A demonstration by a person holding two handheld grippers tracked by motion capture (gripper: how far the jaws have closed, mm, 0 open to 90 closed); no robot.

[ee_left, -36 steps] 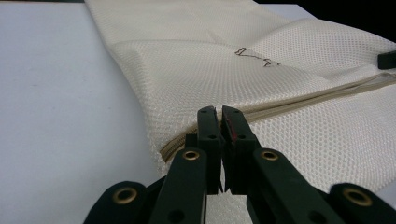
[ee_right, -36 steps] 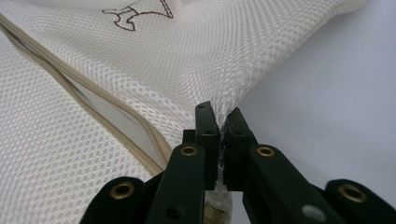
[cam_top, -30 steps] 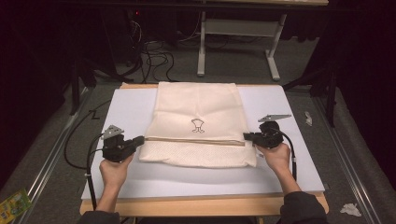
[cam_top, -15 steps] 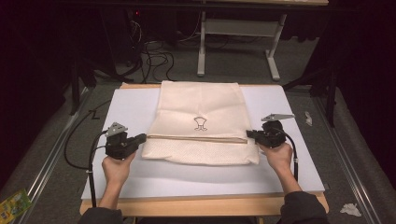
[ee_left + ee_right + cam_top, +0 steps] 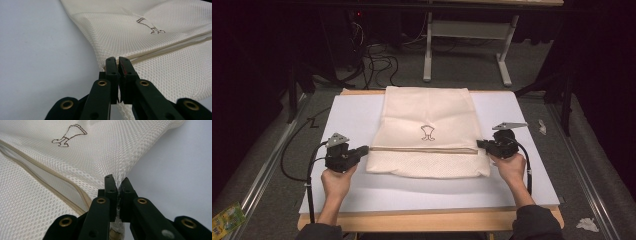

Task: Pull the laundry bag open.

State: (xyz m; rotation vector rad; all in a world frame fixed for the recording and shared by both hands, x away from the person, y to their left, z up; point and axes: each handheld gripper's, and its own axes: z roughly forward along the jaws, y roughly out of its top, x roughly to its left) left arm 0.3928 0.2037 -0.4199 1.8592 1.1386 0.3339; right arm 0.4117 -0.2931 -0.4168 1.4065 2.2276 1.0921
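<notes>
You have one cream mesh laundry bag (image 5: 427, 132) lying flat at the middle of the white board (image 5: 347, 120) on the bench (image 5: 427, 220), its far end reaching the board's back edge. One small brown logo (image 5: 427, 132) sits on it, and one zip seam (image 5: 422, 149) runs across it. What is inside the bag cannot be seen. Your left gripper (image 5: 364, 151) is clamped on the bag's left edge at the seam; your right gripper (image 5: 480, 144) is clamped on the right edge. Against the earlier frames, both grippers sit a little nearer you, and the bag with them.
</notes>
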